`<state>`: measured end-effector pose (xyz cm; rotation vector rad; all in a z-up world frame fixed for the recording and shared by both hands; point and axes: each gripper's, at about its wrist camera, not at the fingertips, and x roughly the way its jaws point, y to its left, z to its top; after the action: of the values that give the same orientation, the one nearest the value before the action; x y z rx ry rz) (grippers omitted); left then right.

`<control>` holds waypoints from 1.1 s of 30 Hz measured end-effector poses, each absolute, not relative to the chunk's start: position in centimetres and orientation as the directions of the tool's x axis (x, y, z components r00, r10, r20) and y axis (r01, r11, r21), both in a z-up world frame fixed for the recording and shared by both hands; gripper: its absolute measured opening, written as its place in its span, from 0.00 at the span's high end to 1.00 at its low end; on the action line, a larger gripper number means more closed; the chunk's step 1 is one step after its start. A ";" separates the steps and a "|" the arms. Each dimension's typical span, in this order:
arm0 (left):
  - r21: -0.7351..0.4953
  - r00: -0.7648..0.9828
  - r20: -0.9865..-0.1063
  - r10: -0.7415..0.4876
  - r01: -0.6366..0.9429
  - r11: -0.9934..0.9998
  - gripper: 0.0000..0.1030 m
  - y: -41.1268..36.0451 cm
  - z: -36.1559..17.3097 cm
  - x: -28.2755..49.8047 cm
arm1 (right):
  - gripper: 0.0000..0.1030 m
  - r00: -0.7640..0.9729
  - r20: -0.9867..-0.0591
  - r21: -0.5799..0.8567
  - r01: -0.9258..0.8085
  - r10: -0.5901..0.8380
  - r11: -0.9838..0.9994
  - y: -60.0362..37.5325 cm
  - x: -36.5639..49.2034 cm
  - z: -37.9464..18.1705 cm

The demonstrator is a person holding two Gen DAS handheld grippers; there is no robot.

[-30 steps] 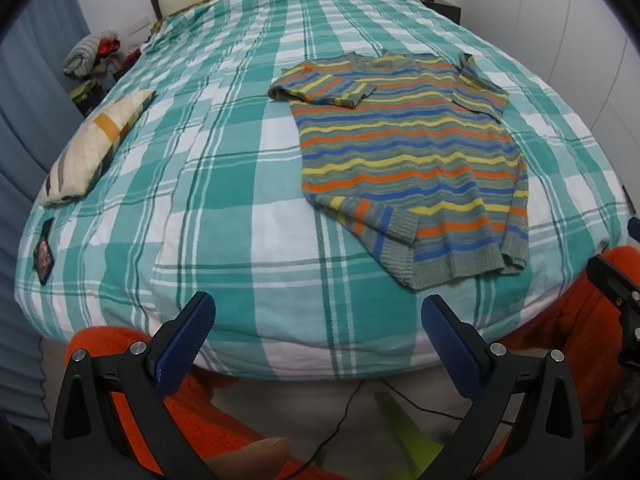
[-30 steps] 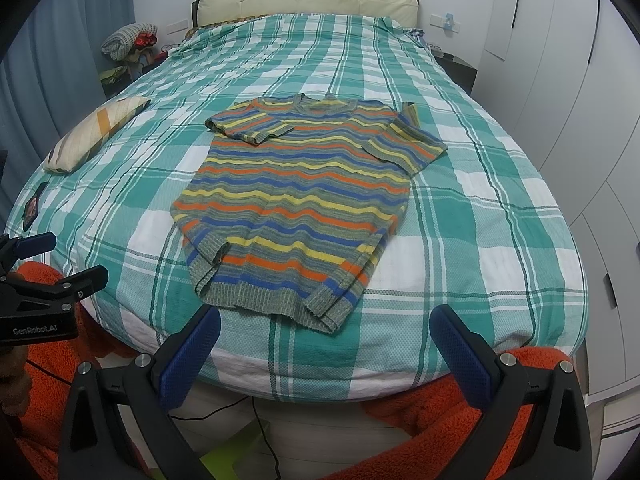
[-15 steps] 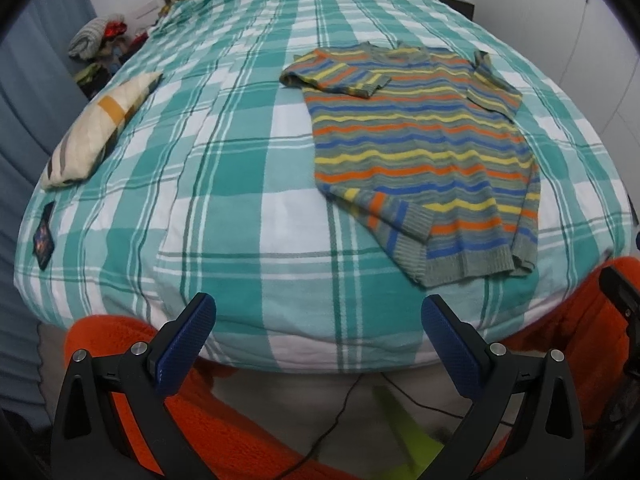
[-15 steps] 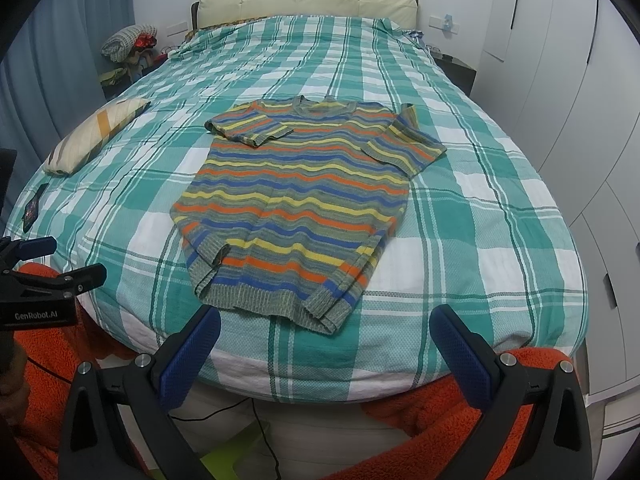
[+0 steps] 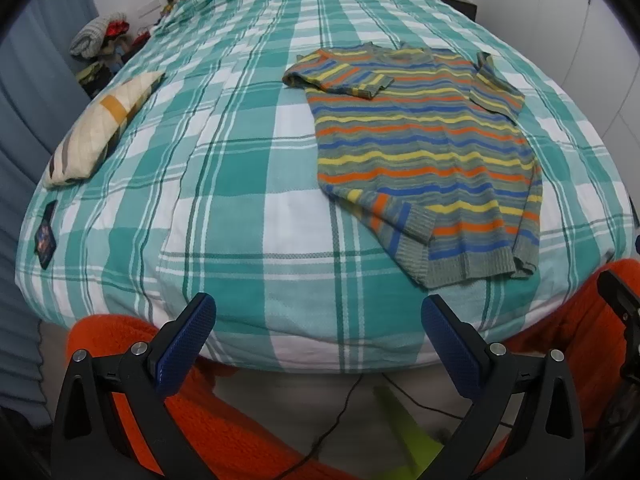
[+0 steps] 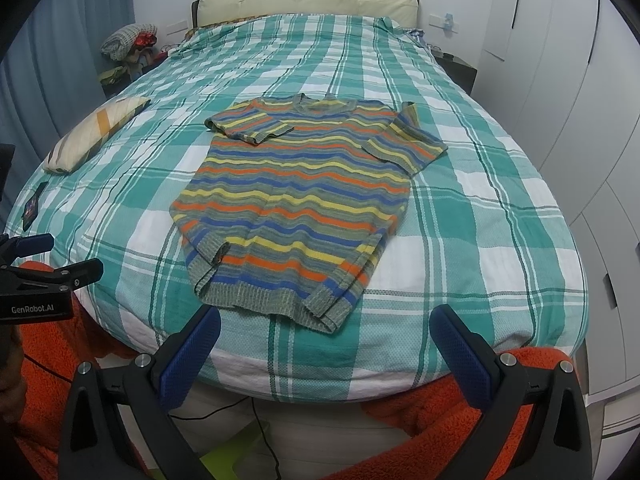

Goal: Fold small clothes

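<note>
A striped sweater [image 6: 296, 208] lies flat on the green-and-white checked bed [image 6: 480, 208], its hem toward us near the foot edge and its neck toward the headboard [image 6: 304, 2]. One sleeve is folded across the chest and the other runs down along the body, its cuff by the hem. The sweater has not shifted over the last second; what has changed is our left view, which has risen and tipped so the sweater now sits higher and further right in it, while our right view is all but the same.

Our left tongs [image 5: 318, 326] hang wide open over the foot of the bed, holding nothing, well short of the sweater. Our right tongs [image 6: 326, 338] are equally wide open and empty, just short of the hem.

A cream pillow [image 6: 96, 132] with an orange band lies near the bed's left edge, and a small dark card [image 6: 34, 206] sits below it by the corner. Orange fleece [image 6: 440, 412] spills out under the foot of the bed. A heap of clothes [image 6: 128, 40] sits beside the headboard, white wardrobe doors [image 6: 560, 80] line the right wall, and a thin black cable [image 6: 260, 424] trails on the floor below us.
</note>
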<state>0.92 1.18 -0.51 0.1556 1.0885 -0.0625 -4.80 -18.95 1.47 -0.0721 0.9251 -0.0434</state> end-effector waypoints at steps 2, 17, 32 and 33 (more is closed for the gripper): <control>0.099 0.475 -0.880 0.027 0.128 0.987 0.01 1.3 -0.5 0.9 | 0.00 0.601 -0.796 -0.081 0.007 -0.069 0.997 -18.9 -4.8 1.5; -0.024 0.490 -0.853 -0.177 0.303 0.953 0.01 0.8 -1.7 3.4 | 0.00 0.570 -0.810 -0.094 0.107 -0.139 0.990 -23.4 -2.7 0.3; 0.012 0.400 -0.906 -0.136 0.347 0.938 0.54 -4.7 -11.3 9.0 | 0.59 0.388 -0.908 0.199 0.068 0.158 0.978 -25.4 5.7 -10.7; -0.022 0.396 -0.903 -0.166 0.343 0.939 0.73 -4.3 -11.0 8.7 | 0.75 0.372 -0.914 0.200 0.075 0.159 0.977 -25.7 5.9 -11.2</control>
<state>8.69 -4.34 -11.04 0.1774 1.1192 -0.3244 5.86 -25.68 -11.19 0.2225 1.1910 0.0541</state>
